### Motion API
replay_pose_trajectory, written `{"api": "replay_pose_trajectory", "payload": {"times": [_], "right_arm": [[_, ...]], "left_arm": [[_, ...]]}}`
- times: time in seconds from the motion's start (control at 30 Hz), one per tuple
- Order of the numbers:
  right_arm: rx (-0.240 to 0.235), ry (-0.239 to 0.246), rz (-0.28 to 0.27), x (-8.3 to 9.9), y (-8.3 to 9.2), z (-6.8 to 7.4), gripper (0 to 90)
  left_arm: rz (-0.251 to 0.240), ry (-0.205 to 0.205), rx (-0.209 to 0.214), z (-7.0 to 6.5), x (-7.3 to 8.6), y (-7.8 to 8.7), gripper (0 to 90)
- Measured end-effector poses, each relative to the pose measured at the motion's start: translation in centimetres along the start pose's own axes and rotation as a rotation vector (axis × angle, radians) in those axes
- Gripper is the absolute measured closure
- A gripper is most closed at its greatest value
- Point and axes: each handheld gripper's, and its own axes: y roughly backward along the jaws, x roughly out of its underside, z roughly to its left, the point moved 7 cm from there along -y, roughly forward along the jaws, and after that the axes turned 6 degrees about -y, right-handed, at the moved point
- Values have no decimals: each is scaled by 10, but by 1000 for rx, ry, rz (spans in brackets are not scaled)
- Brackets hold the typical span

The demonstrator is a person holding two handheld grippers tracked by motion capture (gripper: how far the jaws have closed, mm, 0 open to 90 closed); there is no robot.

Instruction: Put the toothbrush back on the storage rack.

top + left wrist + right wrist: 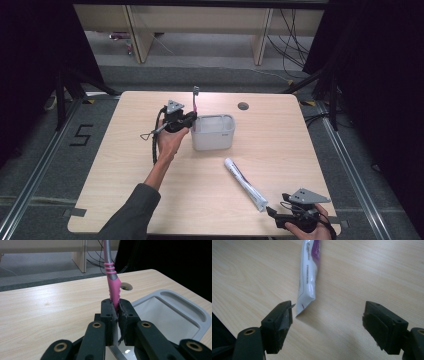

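Note:
My left gripper (192, 117) (117, 306) is shut on a toothbrush (196, 100) (111, 277) with a pink grip and a grey neck. The brush stands almost upright at the left rim of a white rectangular bin (214, 131) (175, 315). A white and purple toothpaste tube (245, 184) (308, 277) lies flat on the wooden table (280, 150), its crimped end toward the front right. My right gripper (271, 211) (328, 317) rests low near the table's front right corner, open, with the tube's crimped end just ahead of its jaws and nothing between them.
A round cable hole (243, 106) sits in the table behind the bin. Beyond the far edge stand wooden desk legs (137, 35) and loose cables (292, 42) on the floor. Dark curtains close both sides.

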Motion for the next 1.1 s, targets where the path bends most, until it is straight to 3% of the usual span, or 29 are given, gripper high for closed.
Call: {"api": "replay_pose_trajectory", "payload": {"times": [0.03,0.13,0.23,0.27,0.73,0.83,1.1], "right_arm": [[4,29,-9,-1,0,-2,242],[1,-1,-4,0,0,0,242],[-1,25,-8,-1,-1,-1,242],[-5,5,-3,0,-1,0,242],[-5,6,-6,0,-1,1,241],[-6,6,-6,0,-1,1,242],[-2,4,-6,0,-1,0,242]], "left_arm": [[2,-4,-3,0,1,0,819],[7,-10,-8,1,2,-1,818],[9,-19,-17,2,2,0,814],[10,-22,-18,2,2,0,813],[20,-48,-20,-1,1,1,773],[13,-53,-40,0,-1,5,668],[30,-45,-40,0,-7,19,513]]}}
